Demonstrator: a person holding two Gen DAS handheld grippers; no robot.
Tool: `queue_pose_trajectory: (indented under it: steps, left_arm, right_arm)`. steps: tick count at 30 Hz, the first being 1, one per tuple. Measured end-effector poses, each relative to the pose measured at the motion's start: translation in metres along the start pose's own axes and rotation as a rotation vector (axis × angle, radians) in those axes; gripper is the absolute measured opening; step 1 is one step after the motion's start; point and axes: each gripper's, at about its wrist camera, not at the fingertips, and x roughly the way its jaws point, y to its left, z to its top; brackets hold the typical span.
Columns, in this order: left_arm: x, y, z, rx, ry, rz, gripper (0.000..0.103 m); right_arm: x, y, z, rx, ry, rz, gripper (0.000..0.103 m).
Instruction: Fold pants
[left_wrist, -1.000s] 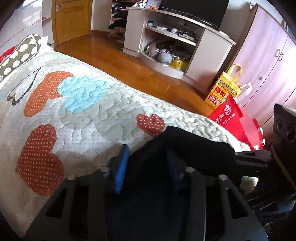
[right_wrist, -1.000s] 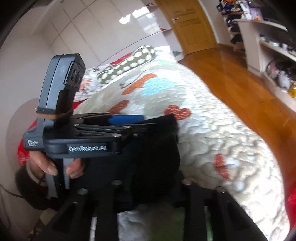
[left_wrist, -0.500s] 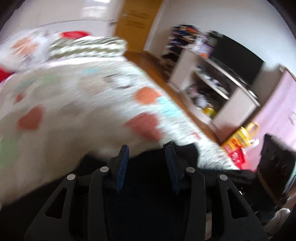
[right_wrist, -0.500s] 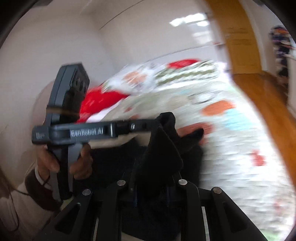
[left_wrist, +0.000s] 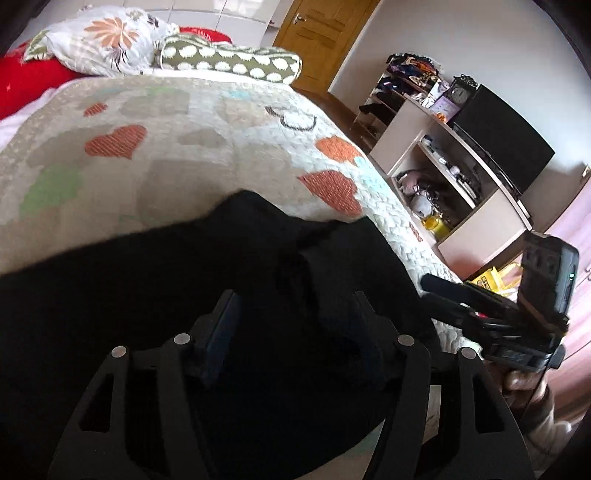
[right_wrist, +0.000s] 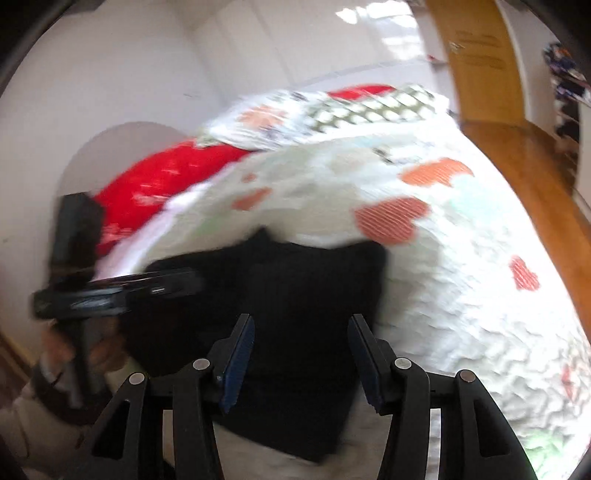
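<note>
The black pants (left_wrist: 207, 295) lie bunched on the quilted bedspread (left_wrist: 184, 155) near the bed's near edge. They also show in the right wrist view (right_wrist: 303, 295) as a dark slab. My left gripper (left_wrist: 295, 314) is open just above the cloth, its blue-padded fingers spread. My right gripper (right_wrist: 301, 350) is open too, fingers apart over the pants' near edge. The right gripper shows at the right of the left wrist view (left_wrist: 491, 306). The left one shows blurred at the left of the right wrist view (right_wrist: 122, 288).
Pillows (left_wrist: 221, 62) and a red cover (left_wrist: 26, 81) lie at the head of the bed. A TV unit (left_wrist: 480, 173) with shelves stands across the wooden floor (right_wrist: 535, 177), beside a door (left_wrist: 321, 40). A yellow bag (left_wrist: 506, 273) sits by the wardrobe.
Both grippers were shut on the pants and swung them toward the head of the bed. Now both have opened and the pants lie on the quilt.
</note>
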Motion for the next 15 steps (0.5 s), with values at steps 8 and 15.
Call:
queue_pose_trajectory:
  steps: [8,15]
  left_arm:
    - [0.032,-0.032,-0.012,-0.015,0.054,-0.006,0.069]
    - [0.027,-0.026,-0.010,-0.061,0.061,-0.013,0.006]
  right_arm:
    - [0.020,-0.008,-0.016,0.014,0.050,-0.063,0.051]
    - [-0.015,-0.008,-0.013,0.031,-0.001,-0.060,0.051]
